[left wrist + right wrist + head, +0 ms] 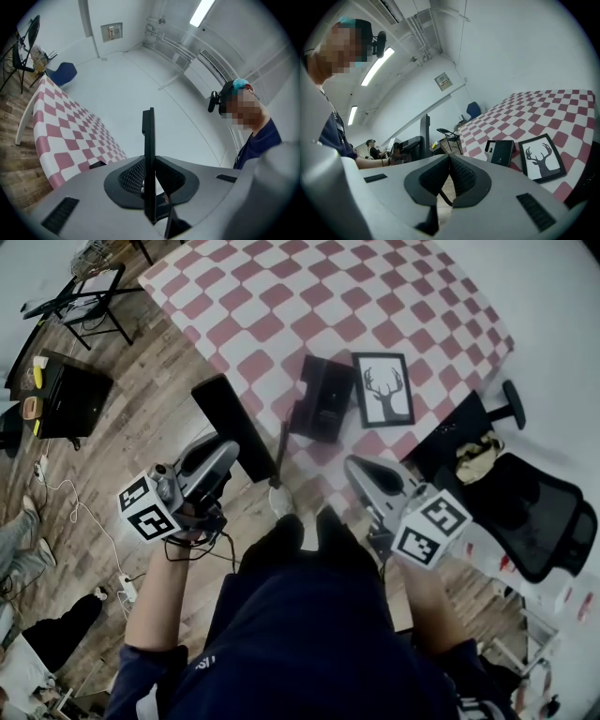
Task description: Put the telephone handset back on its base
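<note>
Red-and-white chequered tablecloth bears the black plastic telephone base; at its nine o'clock the black slab-shaped handset, judged light, stiff and slick, best held mid-body, sits clamped edge-on in the left gripper; right gripper closed, empty.

Matt black plastic handset centre left, matt black plastic base at centre, smooth checked cloth tablecloth above, grained wood floor left.
</note>
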